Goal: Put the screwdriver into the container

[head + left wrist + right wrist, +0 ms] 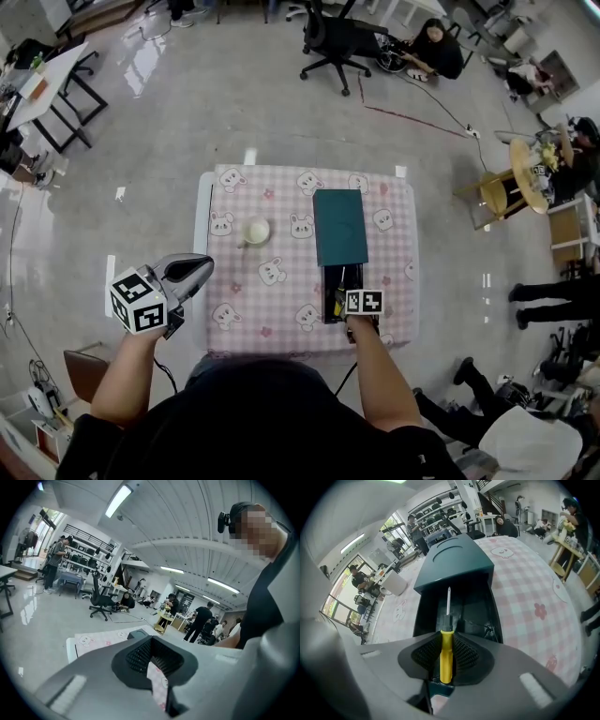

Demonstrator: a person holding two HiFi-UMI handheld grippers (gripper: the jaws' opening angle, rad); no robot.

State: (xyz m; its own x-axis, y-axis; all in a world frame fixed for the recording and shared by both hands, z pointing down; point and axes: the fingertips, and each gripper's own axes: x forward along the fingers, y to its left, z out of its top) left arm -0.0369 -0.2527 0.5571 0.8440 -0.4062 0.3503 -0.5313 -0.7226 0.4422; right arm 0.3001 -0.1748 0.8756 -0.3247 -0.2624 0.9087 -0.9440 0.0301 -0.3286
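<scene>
Yellow-handled screwdriver (446, 663) we saw clamped in right gripper (446, 641) (shaft over the open container (425, 611)) | left gripper (152, 662): we logged jaws together, empty.

The head view looks steeply down from above the near edge, taking in the whole worktop (281, 202) and the container (339, 225). The right gripper view sits close over the container's near end and faces far along it. The left gripper view, low at near left, tilts up across the room. All three views share the worktop.
</scene>
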